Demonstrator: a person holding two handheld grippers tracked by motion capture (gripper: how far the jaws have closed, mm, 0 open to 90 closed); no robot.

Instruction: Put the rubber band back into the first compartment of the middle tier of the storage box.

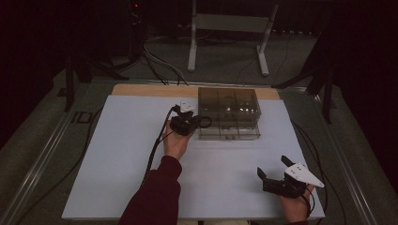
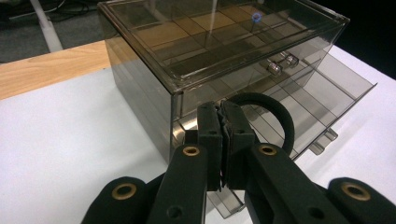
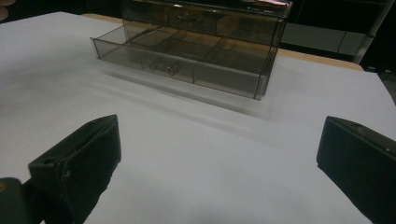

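black ring pinched at the drawer box

the left gripper (image 2: 223, 122) is clamped on a black ring (image 2: 275, 116), which stands on edge just past its jaws, over the open bottom drawer (image 2: 345, 91) of the smoky box (image 1: 228, 111). the right gripper (image 1: 277, 171) rests well apart, jaws spread wide.

The white surface (image 1: 117, 154) lies bare on the left side and across the near middle, giving open passage there. The smoked clear drawer box (image 1: 229, 107) stands at the far middle, and its bottom drawer (image 3: 187, 65) is pulled out toward the person, blocking the strip just in front of the box. The left tool (image 1: 187, 123), holding a black ring (image 2: 273, 114), sits just beside the box's left front corner. The right tool (image 1: 277, 174) occupies the near right corner, well apart from the drawer.
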